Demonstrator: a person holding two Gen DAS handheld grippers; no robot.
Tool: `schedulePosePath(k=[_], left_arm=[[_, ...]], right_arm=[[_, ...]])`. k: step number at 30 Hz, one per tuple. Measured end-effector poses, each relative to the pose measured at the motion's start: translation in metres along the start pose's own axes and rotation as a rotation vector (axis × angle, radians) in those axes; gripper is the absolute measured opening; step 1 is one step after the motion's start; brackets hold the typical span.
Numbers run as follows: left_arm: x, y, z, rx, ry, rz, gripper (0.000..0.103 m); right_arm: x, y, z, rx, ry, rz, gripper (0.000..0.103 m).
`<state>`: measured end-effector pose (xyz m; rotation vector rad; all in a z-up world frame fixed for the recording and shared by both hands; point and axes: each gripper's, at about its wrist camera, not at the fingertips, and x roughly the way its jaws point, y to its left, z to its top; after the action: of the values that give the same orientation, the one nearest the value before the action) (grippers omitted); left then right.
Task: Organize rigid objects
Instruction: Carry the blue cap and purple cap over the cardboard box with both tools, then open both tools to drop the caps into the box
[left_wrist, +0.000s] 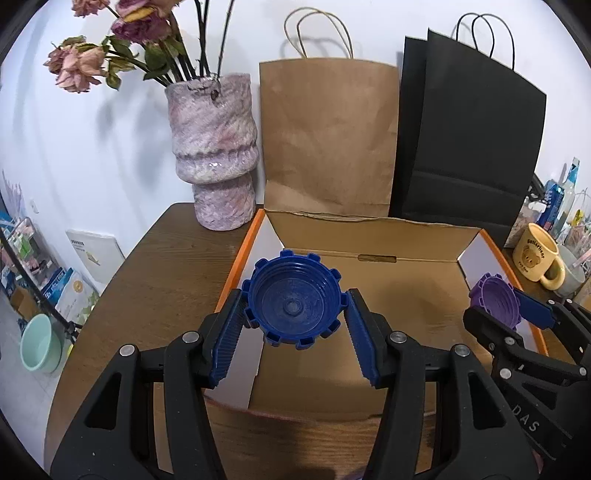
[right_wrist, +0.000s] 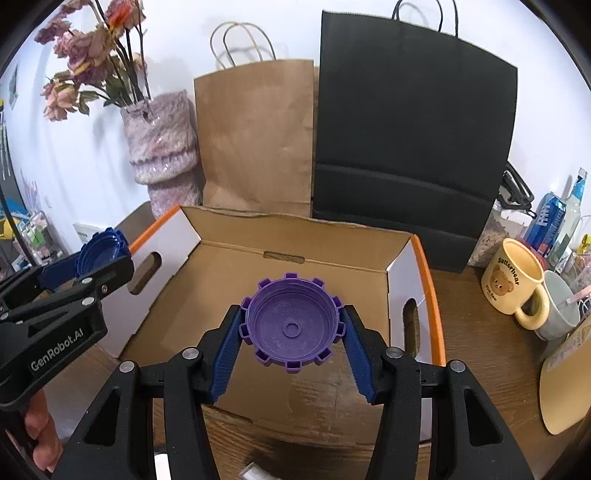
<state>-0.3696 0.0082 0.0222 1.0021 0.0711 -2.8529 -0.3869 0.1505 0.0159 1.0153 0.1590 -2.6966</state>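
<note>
A home is showing: dried roses (left_wrist: 83, 62) drooping in a vase (left_wrist: 216, 155), bear mug (right_wrist: 515, 282) sitting at the desk's (left_wrist: 162, 273) right edge.

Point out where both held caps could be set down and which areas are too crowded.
Free: the cardboard box floor, bare between its white side walls. Also bare tabletop left of the box, before the vase. Crowded: right of the box around the yellow mug.

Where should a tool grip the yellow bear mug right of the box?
Grip the yellow mug across its rim wall, coming from above: it stands upright with its mouth open. Its handle points toward the camera, beside a grey cup, leaving little room there.
</note>
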Motion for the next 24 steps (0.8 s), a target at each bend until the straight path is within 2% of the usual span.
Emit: schedulePosePath(k=[9, 19, 21, 23, 24], left_arm=[[0.027, 0.004, 0.0, 0.022, 0.027, 0.014, 0.051], [0.032, 0.005, -0.001, 0.041, 0.019, 0.0, 0.051], [0.033, 0.005, -0.002, 0.039, 0.022, -0.005, 0.055], [0.032, 0.007, -0.002, 0.033, 0.013, 0.001, 0.074], [0.031, 0.007, -0.002, 0.031, 0.009, 0.005, 0.079]], right_arm=[[0.024, -0.003, -0.006, -0.021, 0.034, 0.009, 0.058], [0.032, -0.004, -0.01, -0.029, 0.046, 0.003, 0.058], [0.033, -0.005, -0.011, -0.024, 0.049, -0.016, 0.058], [0.034, -0.008, -0.01, -0.013, 0.058, -0.028, 0.059], [0.035, -0.009, -0.01, -0.008, 0.062, -0.033, 0.066]])
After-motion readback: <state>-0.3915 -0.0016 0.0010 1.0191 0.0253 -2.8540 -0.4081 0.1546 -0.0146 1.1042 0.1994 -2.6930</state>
